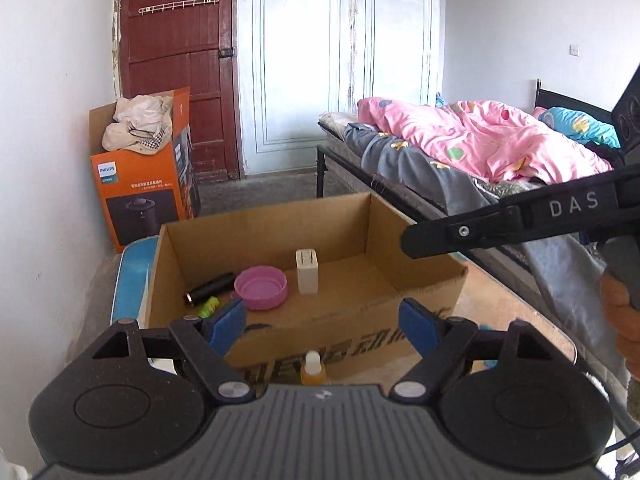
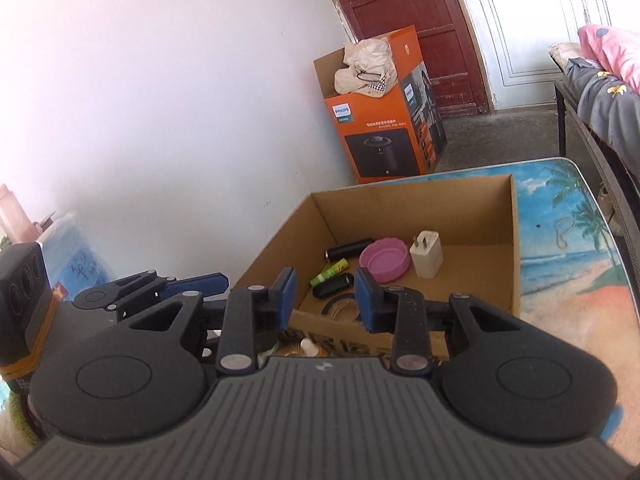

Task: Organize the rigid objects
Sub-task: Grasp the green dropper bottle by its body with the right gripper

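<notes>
An open cardboard box (image 1: pixel 352 320) stands on a beach-print table (image 2: pixel 568 240). In it lie a pink round lid (image 1: pixel 261 287), a white charger plug (image 1: pixel 307 271), a black cylinder (image 1: pixel 209 289) and a green tube (image 1: pixel 209 306). The right wrist view also shows a second black piece (image 2: pixel 333 285) in the box. My left gripper (image 1: pixel 322 326) hovers before the box's near wall, open and empty. My right gripper (image 2: pixel 326 300) stands over the box's near-left corner, jaws partly apart with nothing between them. A small orange bottle (image 1: pixel 313 368) with a white cap stands outside the box, below the left gripper.
An orange appliance carton (image 1: pixel 144 184) with bags on top stands by the wall, next to a red-brown door (image 1: pixel 180 60). A bed with a pink quilt (image 1: pixel 480 140) runs along the right. A person's hand (image 1: pixel 620 320) holds the right gripper's handle.
</notes>
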`<state>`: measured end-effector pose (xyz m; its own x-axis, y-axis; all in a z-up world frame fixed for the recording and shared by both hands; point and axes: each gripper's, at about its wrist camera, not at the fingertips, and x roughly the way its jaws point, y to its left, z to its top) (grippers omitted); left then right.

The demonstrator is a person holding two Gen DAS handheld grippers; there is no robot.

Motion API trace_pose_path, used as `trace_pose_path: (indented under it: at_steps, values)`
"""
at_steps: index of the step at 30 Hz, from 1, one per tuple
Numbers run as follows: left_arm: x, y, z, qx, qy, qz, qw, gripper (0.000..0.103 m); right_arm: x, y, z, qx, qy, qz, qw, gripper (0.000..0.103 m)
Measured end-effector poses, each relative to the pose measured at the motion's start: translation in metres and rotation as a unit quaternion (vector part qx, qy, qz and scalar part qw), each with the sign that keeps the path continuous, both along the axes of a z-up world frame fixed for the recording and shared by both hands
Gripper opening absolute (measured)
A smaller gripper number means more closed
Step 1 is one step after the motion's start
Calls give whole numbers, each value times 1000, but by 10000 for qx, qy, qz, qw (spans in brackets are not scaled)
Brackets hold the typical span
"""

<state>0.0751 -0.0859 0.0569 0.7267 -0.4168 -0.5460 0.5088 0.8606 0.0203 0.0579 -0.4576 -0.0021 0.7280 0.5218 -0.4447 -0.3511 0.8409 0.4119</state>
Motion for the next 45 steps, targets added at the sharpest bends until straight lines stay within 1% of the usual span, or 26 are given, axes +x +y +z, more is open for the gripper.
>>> trace_pose_path:
  at_steps: [1, 4, 6, 8, 9, 13, 14, 16, 17, 18, 19, 21, 23, 31, 38, 45]
  values:
    - [-2, 0, -11, 71, 51, 12, 10000, 84, 0, 8, -8, -37, 67, 30, 10000, 31]
    - [-5, -4, -39, 284, 10, 151, 9995, 82, 2, 33, -28, -103, 259, 155, 9995, 31]
    - [-1, -5, -52, 345, -2, 212, 9992, 73, 6, 48, -39, -185, 304, 193, 9992, 31]
    - [3, -6, -61, 402, -30, 250, 9989, 68, 12, 62, -46, -331, 322, 191, 9988, 31]
    - [6, -6, -65, 432, -13, 262, 9987, 61, 16, 67, -49, -387, 341, 196, 9985, 31]
    - [15, -8, -77, 509, 13, 271, 9983, 48, 33, 84, -61, -649, 445, 191, 9967, 28]
    - [18, -8, -79, 523, 19, 290, 9982, 42, 36, 86, -63, -701, 472, 171, 9963, 28]
    - [21, -7, -80, 460, 40, 291, 9985, 39, 43, 86, -68, -707, 563, 168, 9958, 25]
    - [23, -6, -80, 417, 58, 274, 9987, 35, 46, 86, -71, -700, 612, 170, 9955, 24]
    - [24, -6, -80, 383, 74, 246, 9989, 28, 48, 86, -73, -700, 647, 159, 9953, 21]
    - [24, -6, -80, 361, 78, 224, 9991, 24, 50, 85, -74, -703, 660, 153, 9952, 18]
    - [22, -8, -82, 383, 24, 236, 9990, 23, 50, 85, -74, -695, 658, 132, 9953, 17]
    - [17, -8, -82, 326, 7, 234, 9992, 20, 49, 82, -73, -709, 651, 103, 9953, 17]
    - [7, -12, -82, 56, 231, 4, 9997, 21, 32, 65, -71, -737, 748, -29, 9945, 16]
    - [-10, -28, -81, -49, 345, -328, 9989, 21, 8, 38, -71, -653, 955, -248, 9930, 16]
    - [-19, -30, -81, -176, 470, -554, 9972, 21, -9, 23, -72, -611, 1040, -375, 9920, 16]
